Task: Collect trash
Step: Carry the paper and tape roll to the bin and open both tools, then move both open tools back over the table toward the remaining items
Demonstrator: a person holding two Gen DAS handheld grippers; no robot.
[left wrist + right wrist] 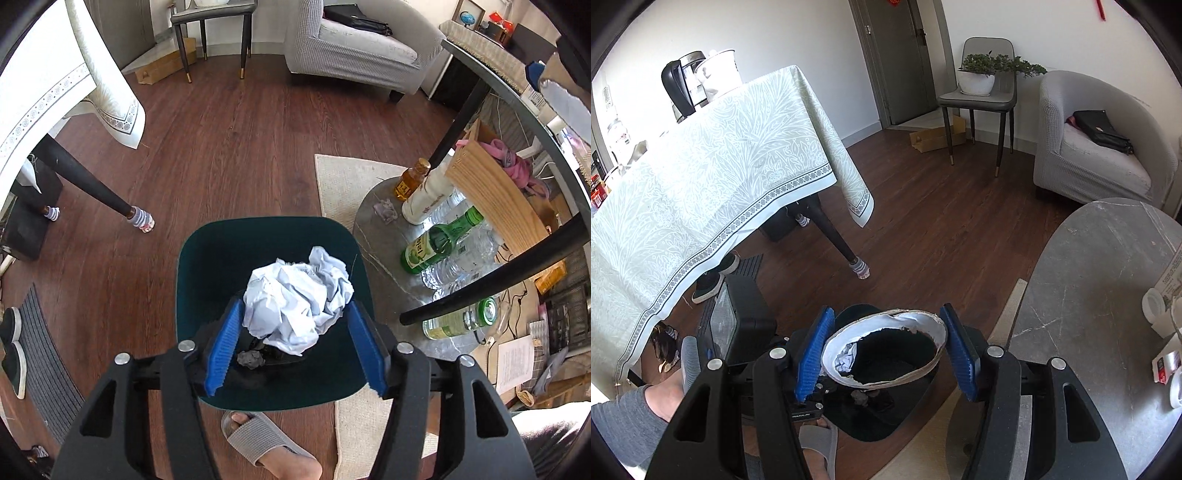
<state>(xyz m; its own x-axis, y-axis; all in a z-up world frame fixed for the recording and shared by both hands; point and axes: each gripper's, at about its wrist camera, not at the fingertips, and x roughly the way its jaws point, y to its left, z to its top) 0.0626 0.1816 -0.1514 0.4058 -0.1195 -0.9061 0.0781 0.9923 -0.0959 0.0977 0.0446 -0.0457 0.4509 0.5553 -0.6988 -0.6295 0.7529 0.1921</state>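
Note:
In the left wrist view my left gripper (295,332) is shut on a crumpled ball of white paper (297,297), held over the dark green trash bin (207,266) on the floor. A small grey scrap (251,359) lies in the bin. In the right wrist view my right gripper (886,343) is shut on a white paper cup (886,350), seen from its open mouth, held above the same bin (871,424). A bit of crumpled paper (847,360) shows through the cup's mouth.
A low grey marble table (373,221) at the right holds several bottles, among them green ones (439,245) and a white one (424,199). A wooden box (495,192) stands beside it. A clothed dining table (701,177), a chair (982,99), an armchair (1100,147) and my slippered foot (266,443) are around.

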